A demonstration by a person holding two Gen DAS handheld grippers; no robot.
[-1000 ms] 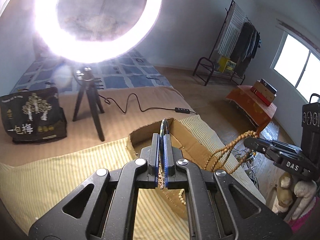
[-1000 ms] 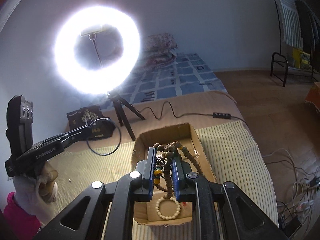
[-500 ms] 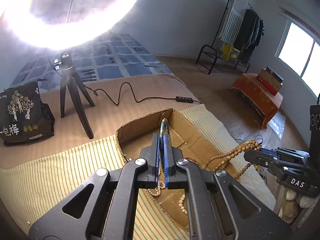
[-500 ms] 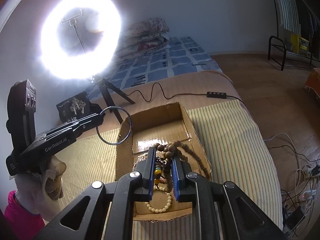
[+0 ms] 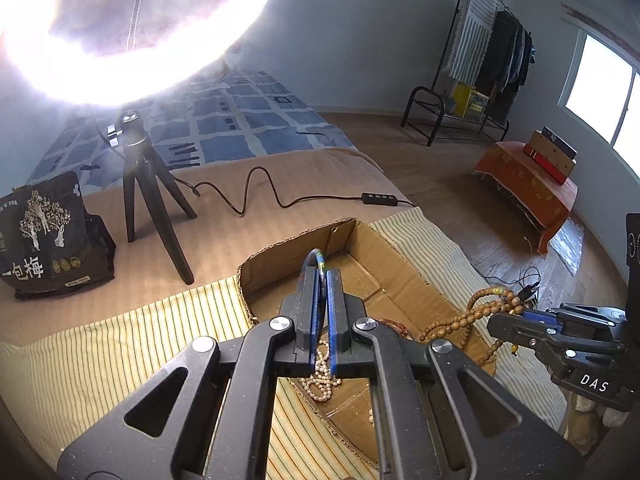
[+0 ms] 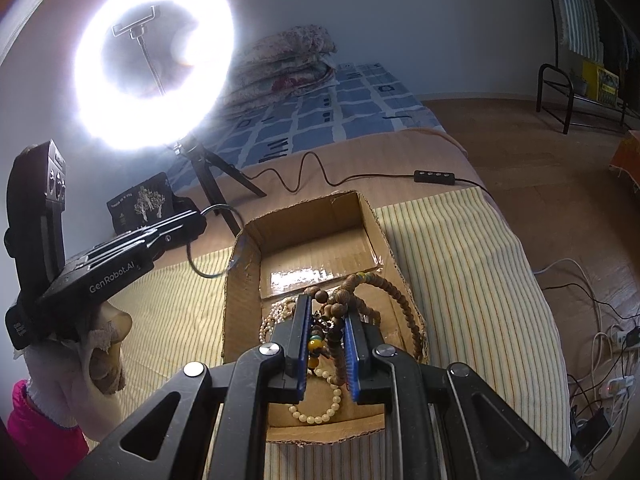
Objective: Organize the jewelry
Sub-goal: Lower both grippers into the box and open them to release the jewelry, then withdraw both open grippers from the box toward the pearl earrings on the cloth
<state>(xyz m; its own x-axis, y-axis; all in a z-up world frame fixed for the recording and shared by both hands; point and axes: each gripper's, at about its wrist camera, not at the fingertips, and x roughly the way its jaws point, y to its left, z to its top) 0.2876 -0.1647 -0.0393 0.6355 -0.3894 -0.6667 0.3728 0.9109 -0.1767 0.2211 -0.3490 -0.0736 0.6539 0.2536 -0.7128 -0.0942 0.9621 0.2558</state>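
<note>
An open cardboard box (image 5: 404, 268) (image 6: 244, 276) lies on a striped cloth. My left gripper (image 5: 323, 280) is shut on a thin blue-green bangle (image 5: 316, 258), held over the box's left wall; the bangle also shows in the right wrist view (image 6: 212, 240). My right gripper (image 6: 326, 312) is shut on a brown wooden bead necklace (image 6: 384, 292) that hangs over the box's near right part; it also shows in the left wrist view (image 5: 464, 320). A cream bead bracelet (image 6: 320, 412) and pearl strands (image 5: 320, 380) lie in the box.
A lit ring light on a black tripod (image 5: 140, 184) stands behind the box, with its cable and switch (image 5: 380, 199). A black bag (image 5: 44, 240) stands at left. The bed's right edge (image 6: 536, 300) drops to a floor with cables.
Both grippers have come down and forward over the box. The bangle now sits lower at the box's left wall, and the wooden necklace hangs lower inside the box.
</note>
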